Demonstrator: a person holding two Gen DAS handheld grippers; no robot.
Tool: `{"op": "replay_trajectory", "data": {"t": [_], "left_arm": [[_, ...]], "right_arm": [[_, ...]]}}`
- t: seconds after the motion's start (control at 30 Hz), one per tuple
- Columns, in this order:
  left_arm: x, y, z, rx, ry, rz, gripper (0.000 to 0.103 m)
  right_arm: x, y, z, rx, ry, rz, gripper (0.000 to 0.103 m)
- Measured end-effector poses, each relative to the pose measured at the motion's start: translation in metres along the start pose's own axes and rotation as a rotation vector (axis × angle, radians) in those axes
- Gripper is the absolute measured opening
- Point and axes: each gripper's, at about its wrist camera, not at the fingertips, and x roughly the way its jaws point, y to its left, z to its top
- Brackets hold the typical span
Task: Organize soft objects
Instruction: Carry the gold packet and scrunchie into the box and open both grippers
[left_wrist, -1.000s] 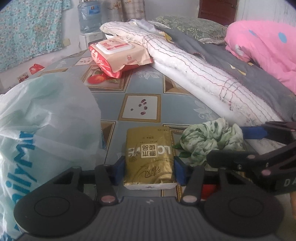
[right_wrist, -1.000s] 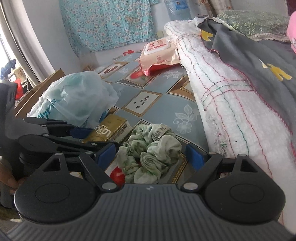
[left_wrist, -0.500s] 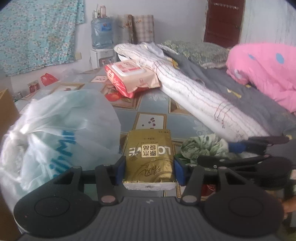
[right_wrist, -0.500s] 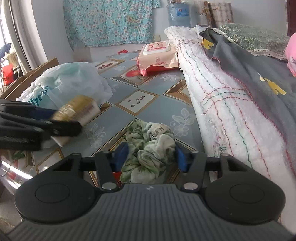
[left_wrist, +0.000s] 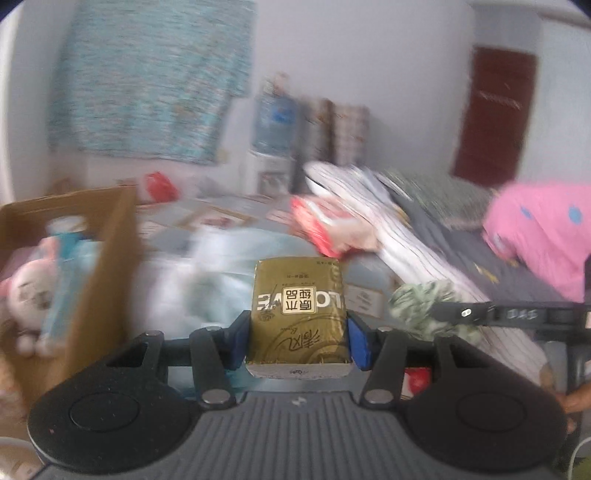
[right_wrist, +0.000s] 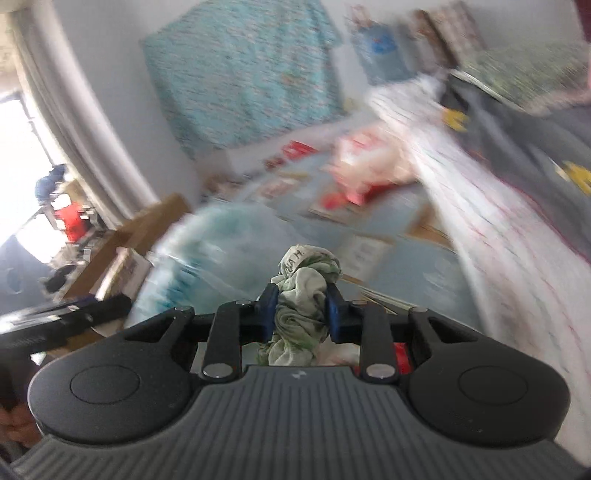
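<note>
A gold tissue pack (left_wrist: 299, 314) is clamped between the left gripper (left_wrist: 299, 341) pads. A green-and-white cloth (right_wrist: 303, 302) is squeezed by the right gripper (right_wrist: 301, 312), its jaws closing. Beyond, a cardboard box (left_wrist: 107, 266) is seen at left, a plush toy (left_wrist: 26, 291) inside.

Both cameras ride just behind their fingers, close in, tilted downward over the bed. Left view faces the far wall, cardboard box (left_wrist: 92, 266) at left. Right view shares the plastic bag (right_wrist: 207, 254), box, and teal hanging cloth (right_wrist: 247, 74)
</note>
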Motion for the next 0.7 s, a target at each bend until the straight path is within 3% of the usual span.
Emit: {"op": "replay_trajectory", "data": {"t": [0.13,0.23,0.3,0.43,0.6,0.7], "left_arm": [[-0.036,0.046,-0.001,-0.083,-0.061,0.092,0.054],[-0.058,0.081,-0.004,-0.136,-0.077,0.149,0.054],[-0.07,0.103,-0.008,-0.185,-0.083,0.199,0.054],[-0.093,0.142,-0.017,-0.291,-0.102,0.293,0.054],[-0.117,0.172,-0.027,-0.352,-0.133,0.401,0.054],[-0.121,0.18,-0.03,-0.368,-0.126,0.419,0.054]], "right_arm": [[0.012,0.051,0.023,-0.054,-0.007,0.151,0.025],[0.036,0.098,0.04,-0.077,0.039,0.312,0.026],[0.058,0.131,0.049,-0.097,0.098,0.409,0.026],[0.122,0.206,0.056,-0.126,0.303,0.563,0.027],[0.205,0.284,0.047,-0.188,0.534,0.561,0.029],[0.249,0.321,0.032,-0.24,0.642,0.501,0.031]]}}
